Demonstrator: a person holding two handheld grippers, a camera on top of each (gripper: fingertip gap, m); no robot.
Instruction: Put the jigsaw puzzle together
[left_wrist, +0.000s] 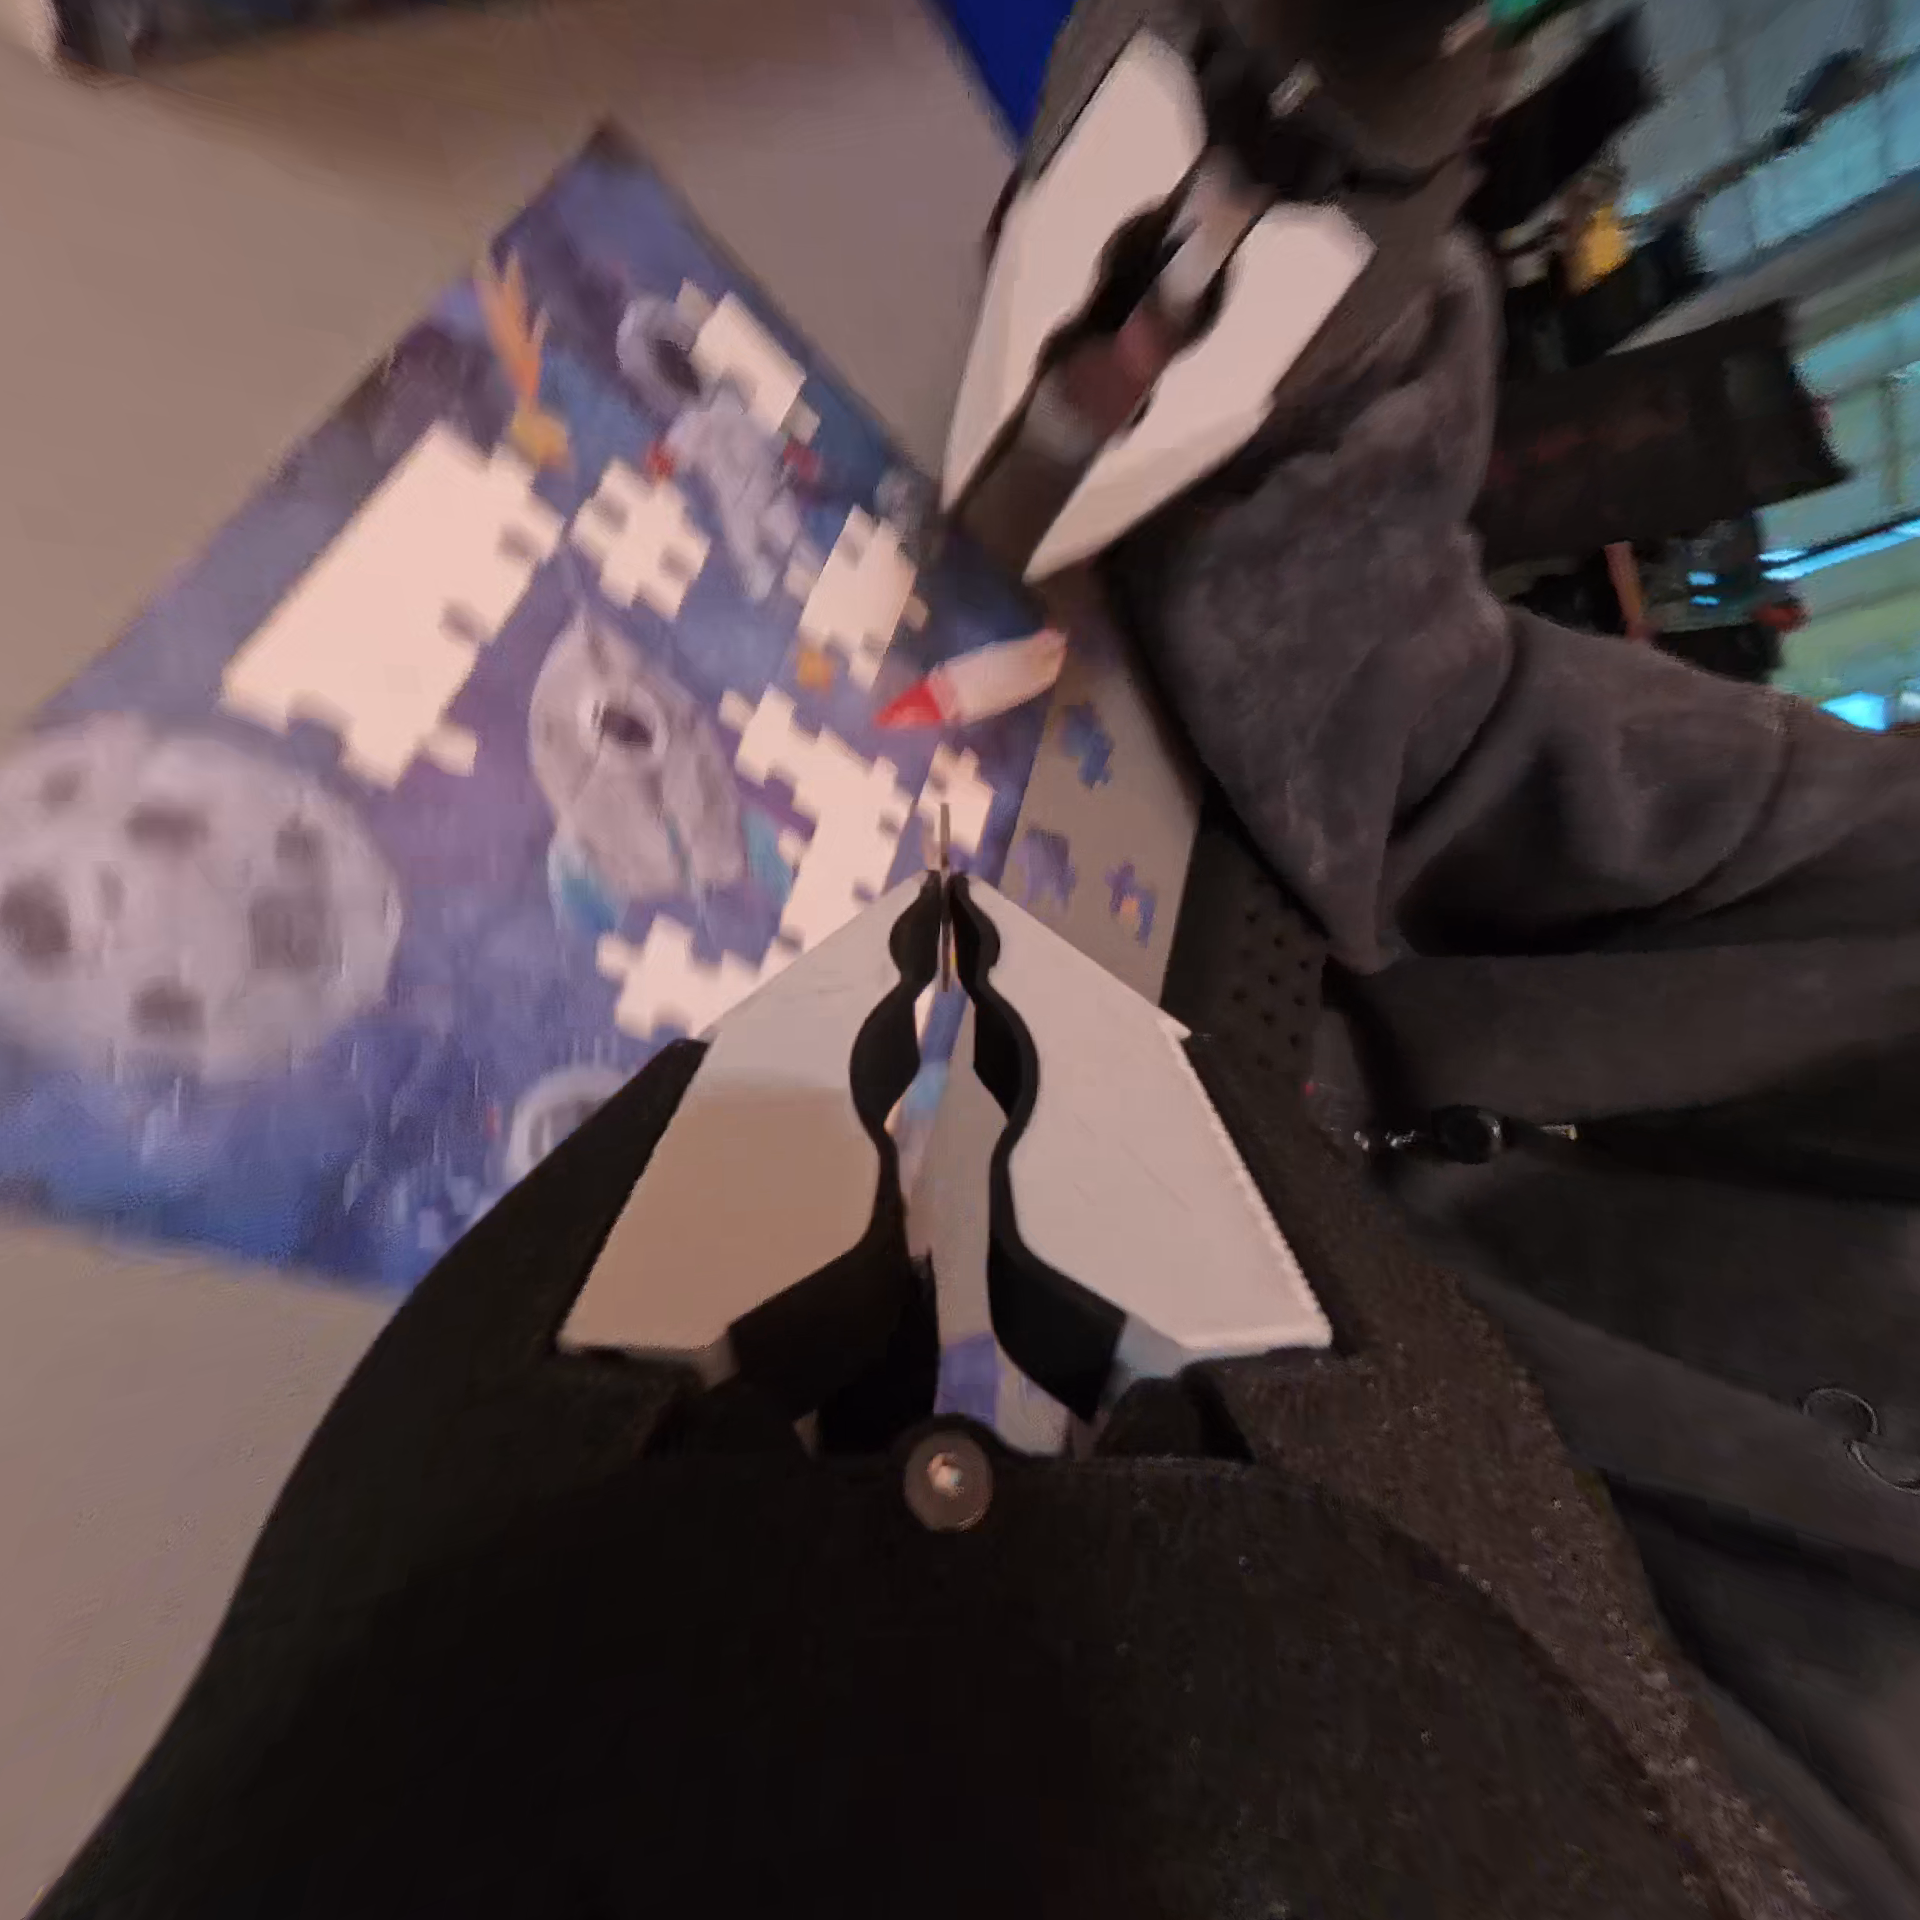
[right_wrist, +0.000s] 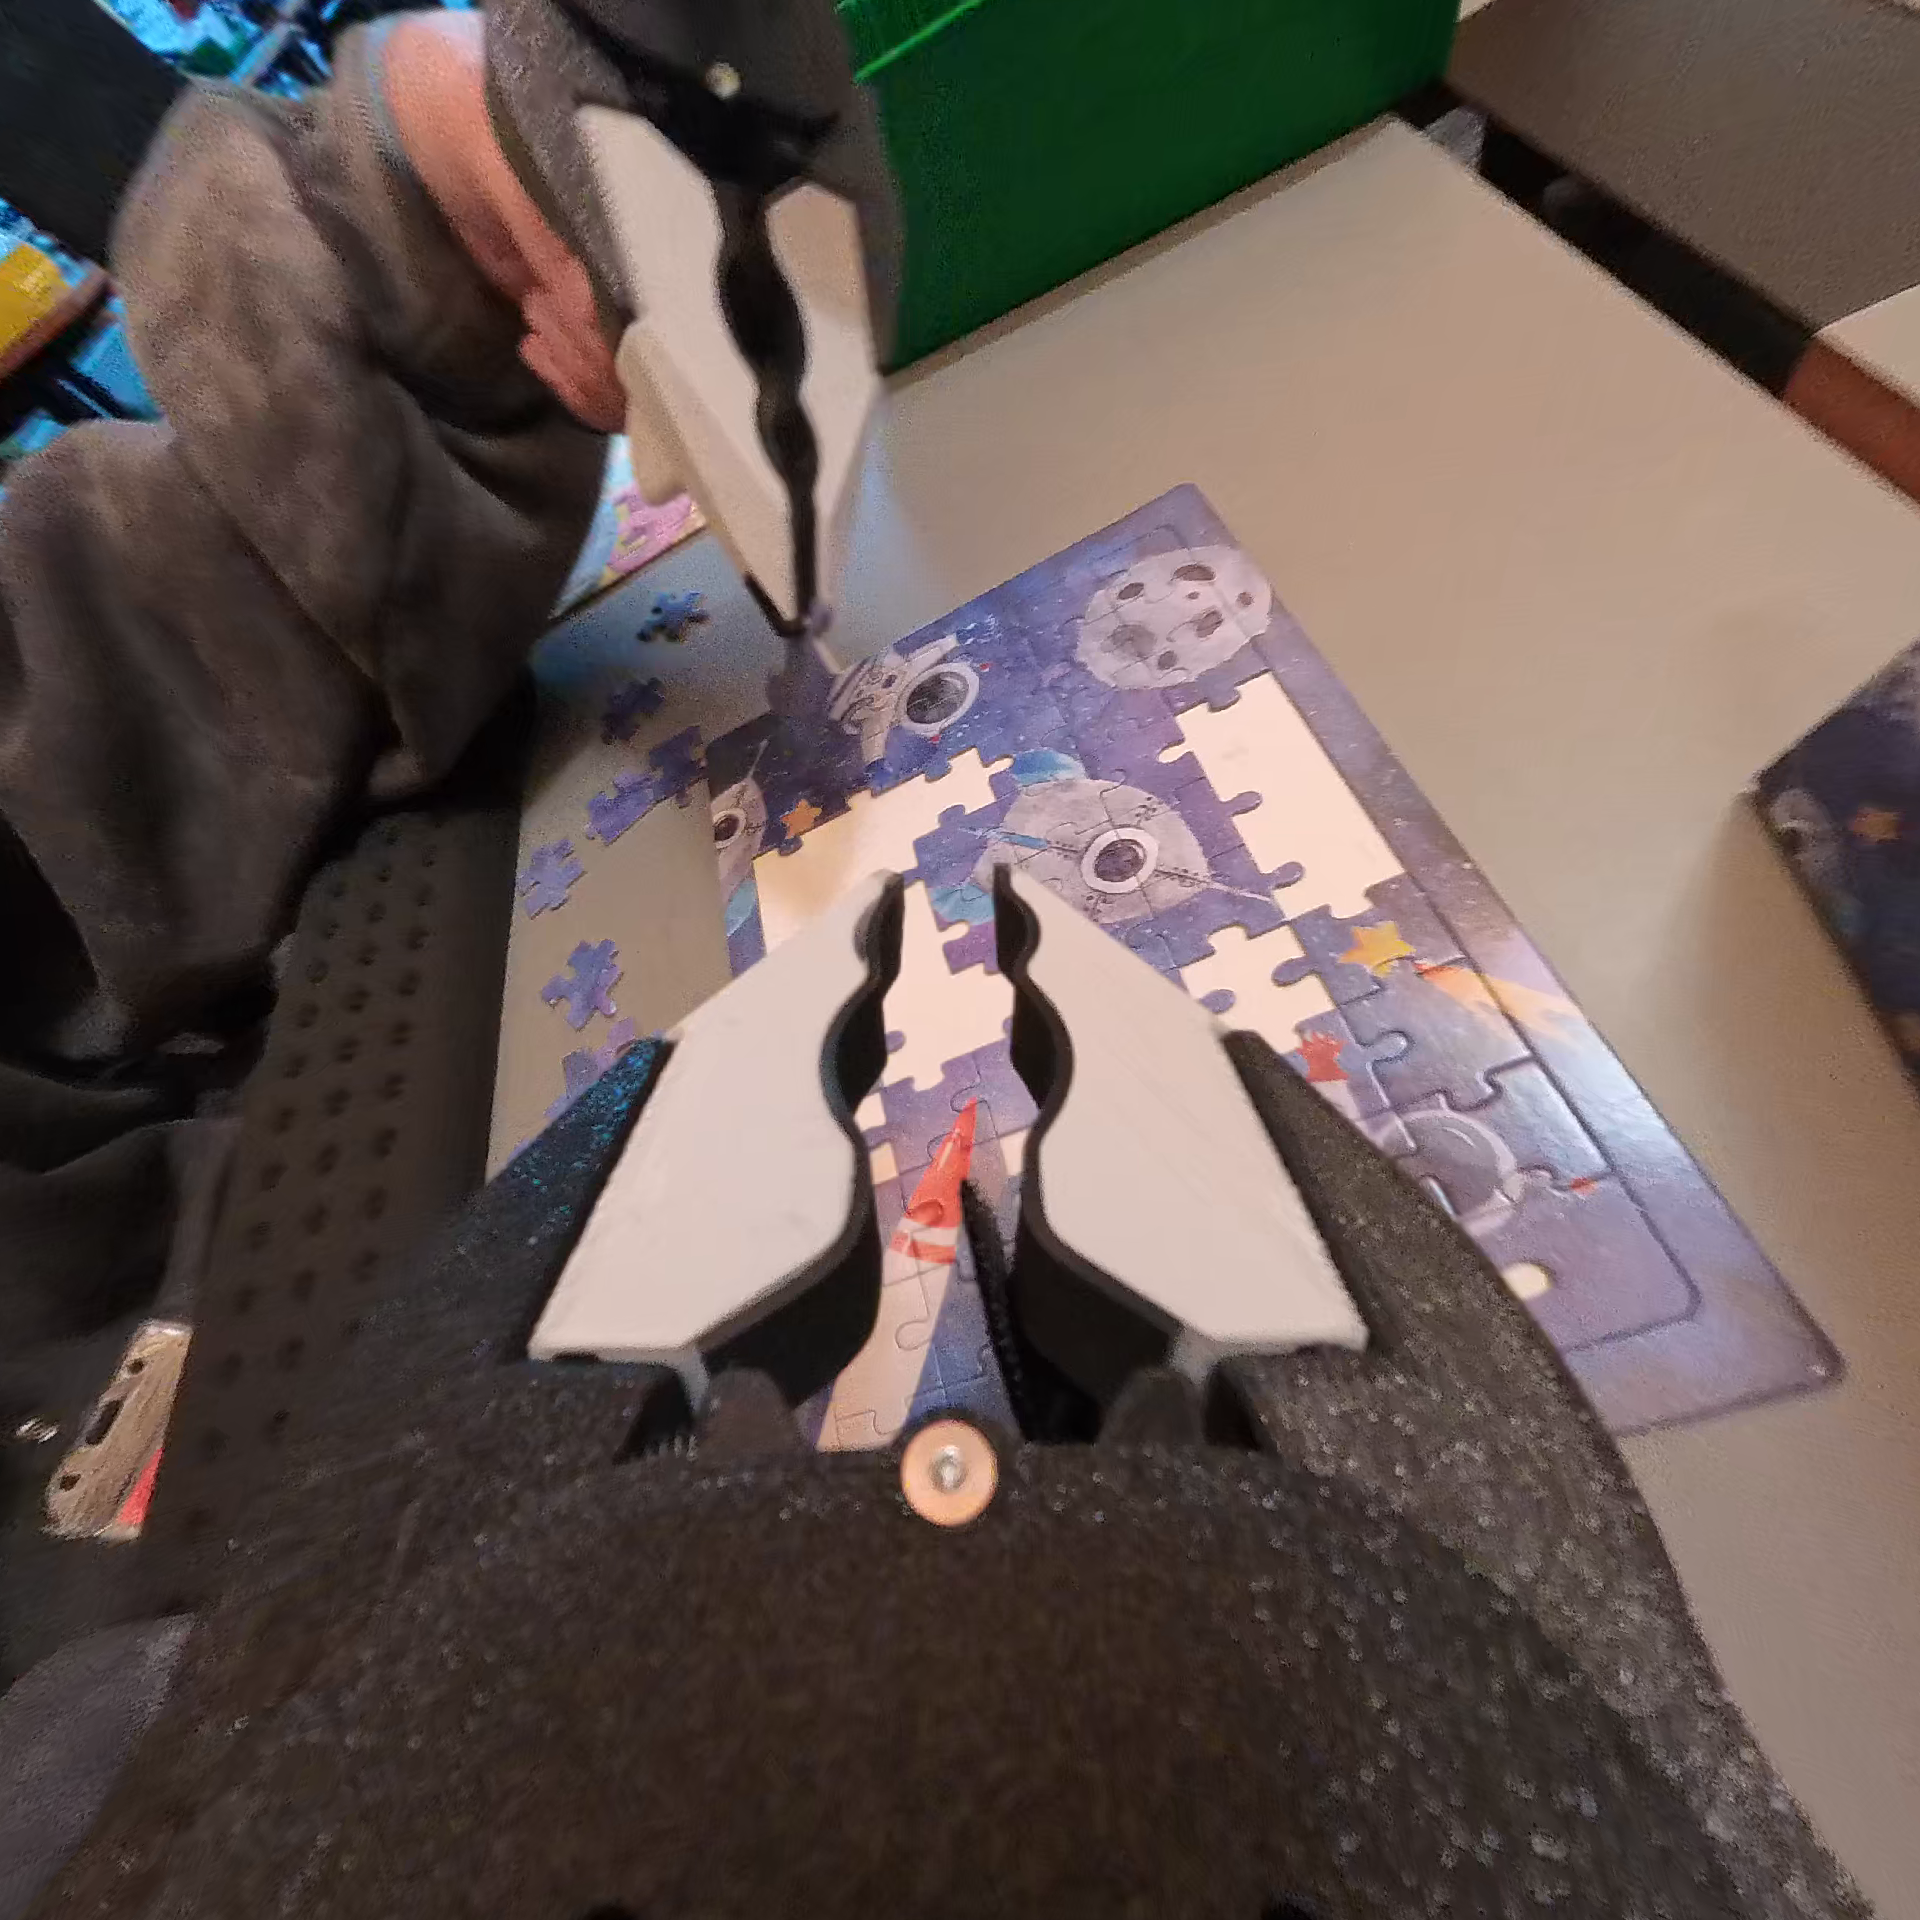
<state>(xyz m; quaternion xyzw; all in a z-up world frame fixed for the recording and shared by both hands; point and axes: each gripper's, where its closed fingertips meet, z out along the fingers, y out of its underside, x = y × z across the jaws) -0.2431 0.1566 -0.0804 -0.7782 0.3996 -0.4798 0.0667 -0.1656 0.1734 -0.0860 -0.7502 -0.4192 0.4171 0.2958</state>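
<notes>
Lying flat on the grey table, the space-themed jigsaw puzzle shows white gaps; loose pieces along its near edge. Left gripper clamps a piece edge-on; right gripper spread, empty.

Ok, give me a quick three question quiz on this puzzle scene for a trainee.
1. True or false: the left gripper is pinching a thin puzzle piece edge-on.
2. The right gripper is: A open and empty, B shut on a piece, C out of view?
3. Where do the loose pieces lie relative to the puzzle board?

Key: 1 true. 2 A. 3 On the table beside the board's edge nearest the person's grey sleeve.
</notes>
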